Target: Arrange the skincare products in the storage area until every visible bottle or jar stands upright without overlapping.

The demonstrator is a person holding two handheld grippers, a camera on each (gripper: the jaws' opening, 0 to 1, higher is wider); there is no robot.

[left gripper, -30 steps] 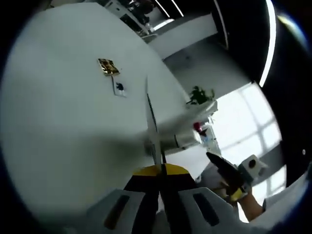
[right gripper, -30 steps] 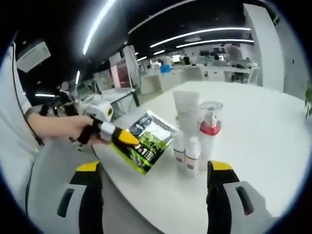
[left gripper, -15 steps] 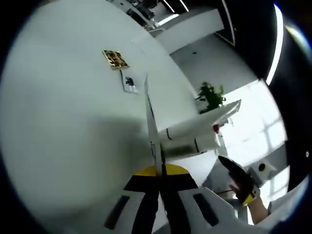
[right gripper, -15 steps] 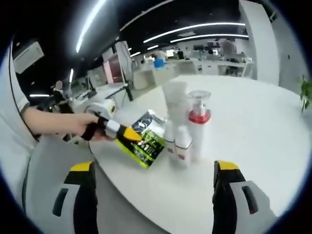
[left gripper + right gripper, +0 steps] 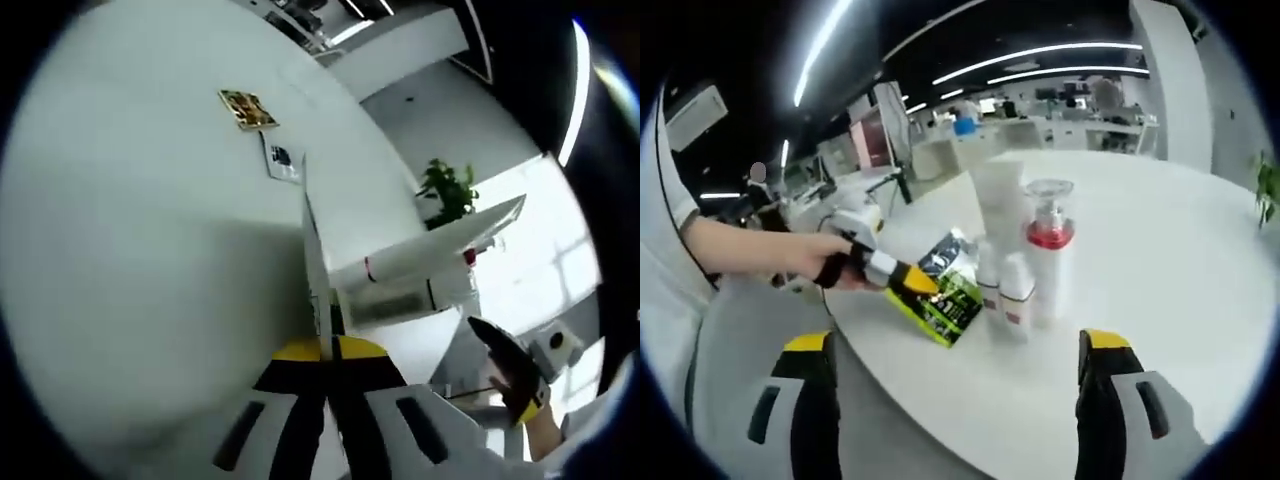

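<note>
white table (image 5: pixel 1200 260); left tool (image 5: pixel 902 281) clamps green sachet (image 5: pixel 945 290) beside upright bottles (image 5: pixel 1015 290).

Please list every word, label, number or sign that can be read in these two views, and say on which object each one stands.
No text can be read in either view.
Green and black sachet held by the left gripper: it carries print, too blurred to read.
Two small white bottles: dark label bands, too small to read.
Gold card and white card on the table: dark marks, unreadable.
Red-collared pump bottle and white tube: no lettering can be made out.
</note>
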